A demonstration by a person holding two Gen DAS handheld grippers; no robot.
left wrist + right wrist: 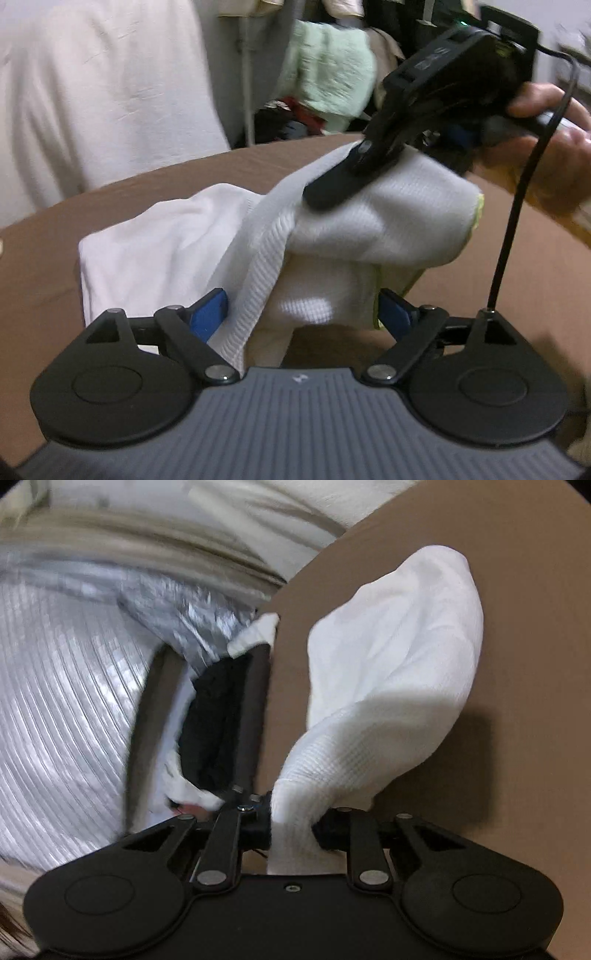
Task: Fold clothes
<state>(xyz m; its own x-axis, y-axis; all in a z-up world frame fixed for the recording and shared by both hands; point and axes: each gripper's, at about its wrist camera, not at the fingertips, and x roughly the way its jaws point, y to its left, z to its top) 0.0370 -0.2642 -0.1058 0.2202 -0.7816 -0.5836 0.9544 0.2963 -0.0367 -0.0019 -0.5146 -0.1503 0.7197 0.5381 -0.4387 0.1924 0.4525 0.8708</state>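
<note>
A white knit garment [369, 218] with a ribbed hem lies bunched on the brown table [498, 295]. My left gripper [303, 314] stands open, its blue pads [210, 314] wide apart on either side of the hanging fabric. My right gripper [325, 192] comes in from the upper right, held by a hand [546, 147], and lifts the cloth's top fold. In the right wrist view my right gripper [291, 827] is shut on a twisted strip of the white garment [399, 657], which spreads out over the table [517, 590] beyond.
A person in pale clothing [92, 92] stands behind the table at the left. A green towel [332, 81] and dark clutter sit in the background. A black cable [517, 206] hangs at the right. A blurred black object [221, 720] lies off the table's left edge.
</note>
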